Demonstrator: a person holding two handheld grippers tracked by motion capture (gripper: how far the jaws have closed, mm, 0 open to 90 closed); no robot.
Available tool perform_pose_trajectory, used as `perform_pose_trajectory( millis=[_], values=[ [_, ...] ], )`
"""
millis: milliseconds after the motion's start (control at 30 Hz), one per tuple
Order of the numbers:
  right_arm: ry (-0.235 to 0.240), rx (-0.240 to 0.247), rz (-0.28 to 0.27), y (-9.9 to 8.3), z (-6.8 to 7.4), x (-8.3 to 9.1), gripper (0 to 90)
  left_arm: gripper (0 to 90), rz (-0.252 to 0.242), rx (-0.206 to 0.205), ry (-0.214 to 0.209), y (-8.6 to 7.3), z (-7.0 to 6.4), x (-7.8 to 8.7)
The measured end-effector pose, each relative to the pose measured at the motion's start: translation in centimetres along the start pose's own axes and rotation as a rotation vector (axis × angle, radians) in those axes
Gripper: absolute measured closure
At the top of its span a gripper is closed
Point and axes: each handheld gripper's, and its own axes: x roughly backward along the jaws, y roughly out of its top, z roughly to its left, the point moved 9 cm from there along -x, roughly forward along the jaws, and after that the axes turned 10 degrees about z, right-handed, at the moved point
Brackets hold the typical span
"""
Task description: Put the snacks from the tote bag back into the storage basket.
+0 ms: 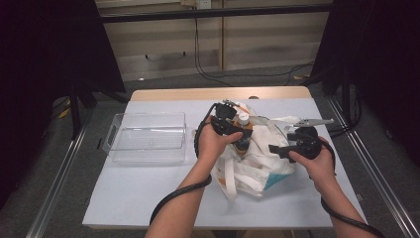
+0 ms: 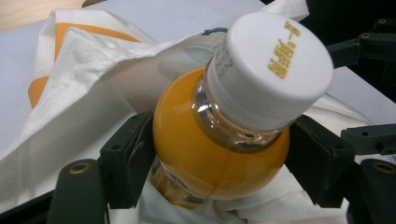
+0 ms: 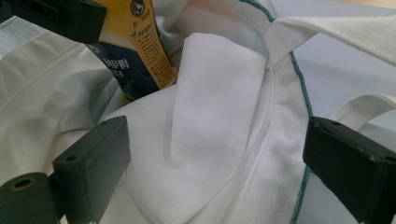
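- Clamping the bottle [image 2: 219, 154] at its rounded shoulder, the left gripper [image 2: 219, 163] is pressing its two black jaws against the clear plastic on either side, just under the neck.
- Standing in the mouth of the bag [image 1: 257, 158], the bottle is showing bright orange juice through its smooth wall, a ribbed white cap [image 2: 273, 65] with yellow print on its flat top, and a label in orange and dark blue lower down.
- Lying crumpled near the middle of the counter [image 1: 148, 198], the bag is made of white woven cloth with a fine grain, orange and teal patches, a teal stitched seam and flat white straps.
- Hovering at the bag's rim, the right gripper [image 3: 219, 163] is holding its blocky jaws wide apart with a loose fold of cloth between them, and they are not squeezing it.
- Sitting to the left of the bag, a clear, shallow, rectangular plastic bin [image 1: 148, 136] is resting on the counter's pale sheet.
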Motion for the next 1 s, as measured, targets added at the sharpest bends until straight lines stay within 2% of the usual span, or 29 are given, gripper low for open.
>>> perform_pose_trajectory(
  millis=[33,233,267,367,500,600,633,667,833,867,1000],
  values=[
    [0.000,-0.001,-0.002,0.0,0.0,0.0,7.6,27.8,-0.005,0.010,-0.002,0.1,0.0,0.0],
    [-0.001,-0.002,-0.002,0.0,-0.1,0.1,7.6,27.3,0.008,0.005,-0.005,0.0,0.0,-0.3],
    [-0.001,-0.003,-0.003,0.0,-0.1,0.1,7.6,27.4,0.008,0.016,-0.012,0.0,0.0,-0.3],
    [0.001,-0.001,-0.002,0.0,-0.1,0.0,7.6,27.5,0.019,-0.004,-0.002,0.0,0.0,-0.3],
    [0.001,0.000,-0.001,0.0,-0.1,0.0,7.7,27.7,0.016,0.016,-0.014,0.0,0.1,-0.4],
    [-0.001,0.000,-0.004,0.1,-0.1,0.1,7.7,29.4,0.041,-0.001,0.021,0.1,0.0,-0.1],
    [-0.001,0.000,-0.004,0.1,-0.1,0.1,7.7,29.6,0.041,-0.001,0.021,0.1,0.0,-0.1],
    [-0.003,0.002,-0.003,0.1,-0.1,0.1,7.6,29.9,0.059,-0.008,0.047,0.2,-0.1,0.0],
    [-0.002,0.005,-0.003,0.1,0.0,0.1,7.5,30.2,0.056,0.017,0.037,0.3,0.1,0.4],
    [-0.003,0.007,-0.004,0.1,0.0,0.1,7.5,30.3,0.049,0.034,0.032,0.4,0.2,0.8],
    [-0.003,0.005,-0.005,0.1,0.0,0.1,7.4,30.3,0.061,0.042,0.025,0.4,0.4,1.5]
  ],
)
